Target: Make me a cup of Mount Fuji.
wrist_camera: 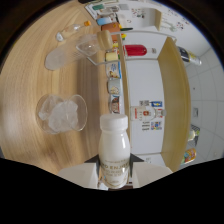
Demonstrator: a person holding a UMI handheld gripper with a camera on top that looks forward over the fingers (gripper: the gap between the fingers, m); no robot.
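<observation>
Here, the counter (30, 80): broad pale wood, fine straight grain, matte, its edge running from 12 toward 6 o'clock. Beyond the edge, glossy white floor and a wood-sided white shelf unit (150, 75) holding a red cylindrical can (135, 50). On the counter at 9 o'clock from the tool, a clear round tumbler (61, 114) packed with chunky ice cubes. At 11 o'clock, well apart, a clear ribbed pitcher (77, 52), transparent with a spout. The milk bottle (114, 145): opaque white plastic, rounded shoulders, white screw cap, printed label band. The tool (114, 176), with pale blocky fingers (82, 174), is clenched on the bottle's lower body, both sides pressing.
</observation>
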